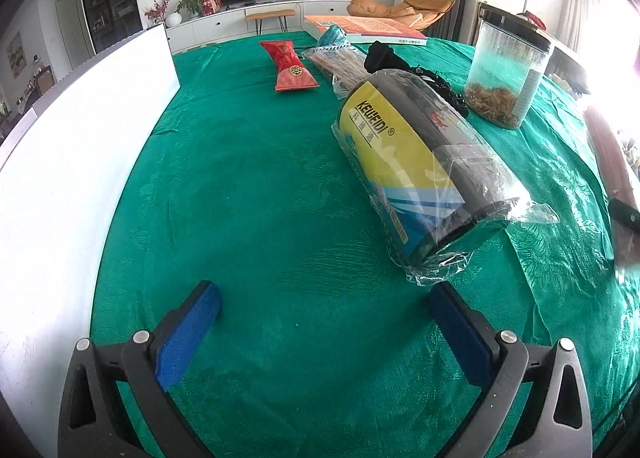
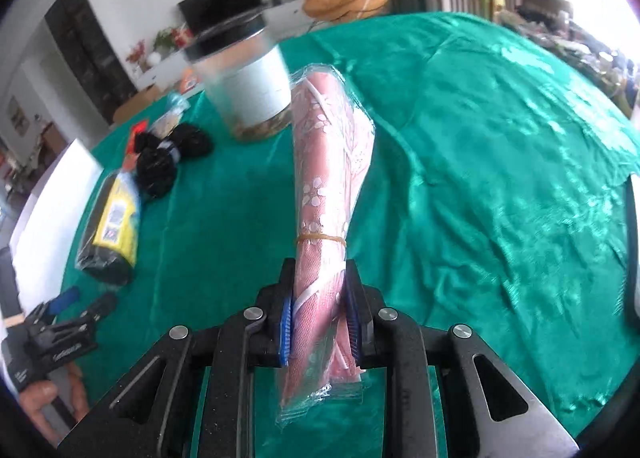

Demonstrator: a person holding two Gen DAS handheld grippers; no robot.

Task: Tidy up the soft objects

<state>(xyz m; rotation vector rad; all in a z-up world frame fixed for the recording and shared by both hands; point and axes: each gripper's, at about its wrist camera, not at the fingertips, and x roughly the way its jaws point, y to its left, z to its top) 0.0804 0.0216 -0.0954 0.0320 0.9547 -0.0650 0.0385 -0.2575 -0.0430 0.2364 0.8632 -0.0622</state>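
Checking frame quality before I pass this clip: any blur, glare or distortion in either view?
Left wrist view: sharp, strong fisheye bending of the white board, window light blown out at the right edge. Right wrist view: motion blur smears the jar and the pink roll held by the right gripper; sheen on the green cloth.

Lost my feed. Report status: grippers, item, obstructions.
Right gripper shut on pink roll, lifted clear of cloth. Left gripper open, empty, over the cloth. Jar close behind the roll; yellow pack off to the side.
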